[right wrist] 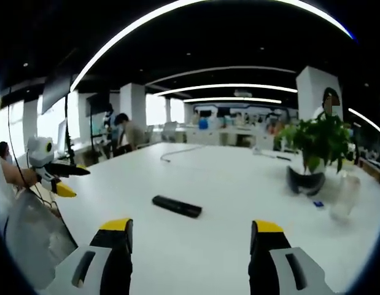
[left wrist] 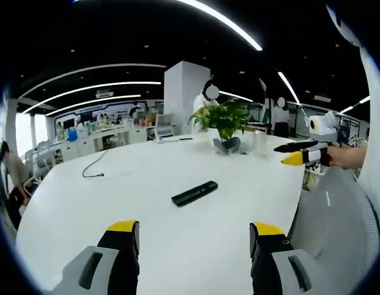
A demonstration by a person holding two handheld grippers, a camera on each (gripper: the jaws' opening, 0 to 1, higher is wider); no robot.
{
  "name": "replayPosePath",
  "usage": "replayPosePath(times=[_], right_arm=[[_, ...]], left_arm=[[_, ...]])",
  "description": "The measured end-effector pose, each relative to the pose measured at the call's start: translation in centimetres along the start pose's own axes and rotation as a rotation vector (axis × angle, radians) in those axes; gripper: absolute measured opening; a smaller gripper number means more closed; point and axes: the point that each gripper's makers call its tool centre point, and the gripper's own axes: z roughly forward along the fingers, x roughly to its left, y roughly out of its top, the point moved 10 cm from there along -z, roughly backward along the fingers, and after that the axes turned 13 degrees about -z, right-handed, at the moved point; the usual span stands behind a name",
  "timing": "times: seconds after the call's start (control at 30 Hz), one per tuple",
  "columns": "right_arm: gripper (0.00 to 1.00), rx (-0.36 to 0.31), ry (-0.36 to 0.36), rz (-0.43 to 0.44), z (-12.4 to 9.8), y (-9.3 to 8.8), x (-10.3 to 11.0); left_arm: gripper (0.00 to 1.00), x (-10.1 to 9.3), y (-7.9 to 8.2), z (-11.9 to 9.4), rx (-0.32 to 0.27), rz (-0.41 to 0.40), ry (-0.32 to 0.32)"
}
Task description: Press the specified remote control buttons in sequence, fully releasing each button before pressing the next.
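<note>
Remote control (left wrist: 194, 193) buttons (too small) indiscernible

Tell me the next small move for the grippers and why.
Probably bring one gripper, say the right gripper, down toward the remote. The remote lies flat on the white table, clear of the potted plant, and both the right gripper and the left gripper are open and well short of it, touching nothing. No button can be pressed until a jaw tip reaches it.

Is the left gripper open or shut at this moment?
Open. In the left gripper view, the left gripper has its yellow-tipped fingers spread wide with bare white table between them, nothing held; the remote lies beyond, untouched.
</note>
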Motion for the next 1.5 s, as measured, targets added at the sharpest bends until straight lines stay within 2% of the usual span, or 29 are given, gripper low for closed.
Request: replayPosePath(times=[0.23, 0.33, 0.37, 0.43, 0.5, 0.73, 0.97, 1.23, 1.5], right_arm=[[0.76, -0.009, -0.016, 0.007, -0.2, 0.1, -0.1], [0.76, -0.016, -0.025, 0.006, -0.2, 0.2, -0.2], [0.76, -0.016, -0.028, 0.005, -0.3, 0.2, -0.2], [0.76, -0.017, -0.033, 0.006, -0.3, 0.2, -0.2], [0.76, -0.02, -0.039, 0.008, -0.4, 0.3, -0.2], [0.75, -0.023, -0.052, 0.015, -0.5, 0.6, -0.2], [0.75, -0.023, -0.058, 0.015, -0.6, 0.7, -0.2], [0.75, -0.021, -0.068, 0.018, -0.7, 0.8, -0.3], [0.75, -0.017, -0.07, 0.018, -0.7, 0.8, -0.3]], left_arm=[[0.71, -0.2, 1.5, 2.8, 0.064, 0.031, -0.083], [0.69, -0.1, 1.7, 4.0, 0.135, 0.037, -0.132], [0.68, 0.1, 1.6, 4.5, 0.187, 0.014, -0.152], [0.68, 0.4, 1.5, 5.3, 0.25, -0.017, -0.179], [0.68, 1.1, 1.7, 6.1, 0.279, -0.021, -0.174], [0.68, 2.7, 3.2, 8.1, 0.315, -0.062, -0.187], [0.67, 3.5, 4.5, 9.8, 0.354, -0.041, -0.199], [0.67, 4.1, 5.2, 11.7, 0.406, -0.053, -0.226], [0.68, 4.9, 5.2, 13.4, 0.441, -0.053, -0.23]])
